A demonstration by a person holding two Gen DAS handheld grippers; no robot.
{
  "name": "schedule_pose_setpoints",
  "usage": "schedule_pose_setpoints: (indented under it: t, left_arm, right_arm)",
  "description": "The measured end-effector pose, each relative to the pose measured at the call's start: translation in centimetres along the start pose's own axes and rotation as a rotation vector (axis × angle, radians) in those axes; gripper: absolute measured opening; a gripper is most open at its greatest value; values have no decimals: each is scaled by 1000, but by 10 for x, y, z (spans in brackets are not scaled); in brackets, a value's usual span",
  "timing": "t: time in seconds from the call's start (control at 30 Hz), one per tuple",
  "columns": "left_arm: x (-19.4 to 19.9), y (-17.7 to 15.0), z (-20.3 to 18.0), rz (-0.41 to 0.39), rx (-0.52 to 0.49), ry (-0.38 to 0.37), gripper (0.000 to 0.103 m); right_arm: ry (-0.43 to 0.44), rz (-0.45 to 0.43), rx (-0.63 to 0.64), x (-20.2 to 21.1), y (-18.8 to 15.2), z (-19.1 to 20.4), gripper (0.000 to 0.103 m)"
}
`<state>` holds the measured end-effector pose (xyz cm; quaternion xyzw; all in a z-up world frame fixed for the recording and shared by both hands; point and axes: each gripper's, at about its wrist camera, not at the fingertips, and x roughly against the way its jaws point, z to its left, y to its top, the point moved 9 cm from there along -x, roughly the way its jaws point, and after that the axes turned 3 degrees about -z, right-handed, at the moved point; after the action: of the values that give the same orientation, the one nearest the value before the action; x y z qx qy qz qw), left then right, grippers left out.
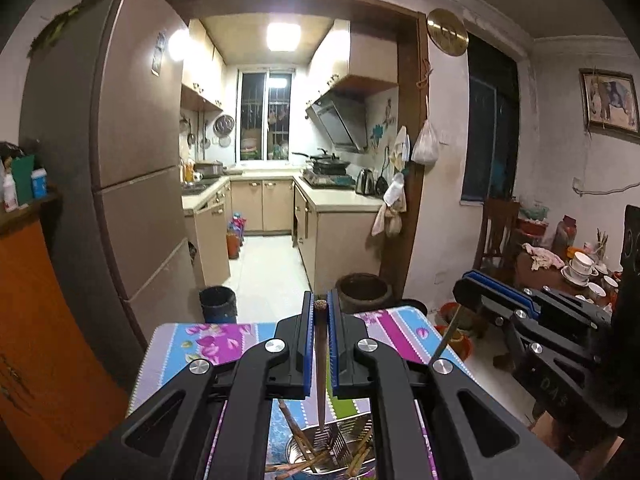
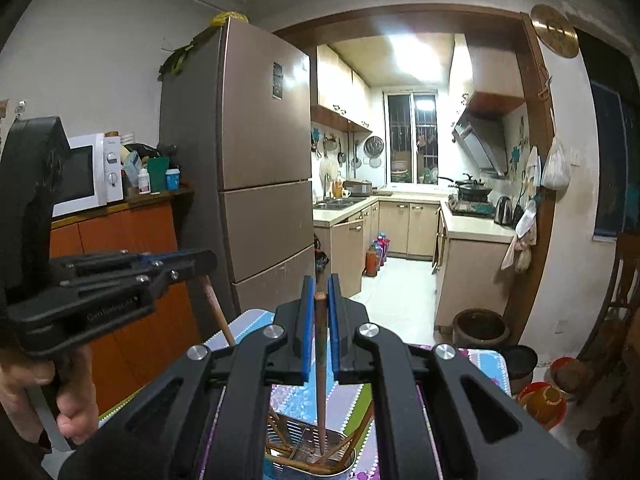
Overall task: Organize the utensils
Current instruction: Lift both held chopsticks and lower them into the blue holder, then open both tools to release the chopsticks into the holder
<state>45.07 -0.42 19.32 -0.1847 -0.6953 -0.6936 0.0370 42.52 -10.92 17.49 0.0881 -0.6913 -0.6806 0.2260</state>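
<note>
My left gripper (image 1: 319, 305) is shut on a dark brown chopstick (image 1: 321, 360) that hangs tip down into a metal utensil holder (image 1: 298, 454) holding several more chopsticks. My right gripper (image 2: 319, 288) is shut on another brown chopstick (image 2: 320, 372), its tip down inside the same metal holder (image 2: 340, 466). Each gripper also shows in the other's view: the right one at the right of the left wrist view (image 1: 472, 286), the left one at the left of the right wrist view (image 2: 204, 262). Both hover above a small table with a flowered cloth (image 1: 208, 344).
A tall brown fridge (image 1: 132, 152) stands left of the kitchen doorway. A black bin (image 1: 218, 303) and a dark clay pot (image 1: 362, 292) sit on the floor beyond the table. An orange cabinet (image 2: 132, 280) holds a microwave. Bowls sit on a side table (image 1: 580, 268).
</note>
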Motion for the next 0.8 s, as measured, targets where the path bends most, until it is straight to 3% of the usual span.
schedule_pose_setpoints:
  t: [0.4, 0.6, 0.63, 0.7, 0.77, 0.8]
  left_arm:
    - [-49, -47, 3, 138, -18, 11, 8]
    - [-62, -63, 9, 164, -16, 28, 8]
    - [-63, -63, 11, 165, -11, 32, 10]
    - [-63, -63, 12, 158, -11, 36, 31]
    - [-62, -62, 14, 147, -12, 41, 35]
    - [-61, -62, 14, 147, -9, 41, 35]
  right_arm:
    - [2, 97, -36, -36, -41, -9, 5]
    - [3, 149, -37, -49, -57, -10, 5]
    - [2, 148, -39, -49, -57, -10, 5]
    - [-1, 149, -47, -49, -58, -12, 6]
    - [-8, 149, -49, -49, -58, -14, 11]
    - [-12, 147, -52, -48, -58, -16, 20]
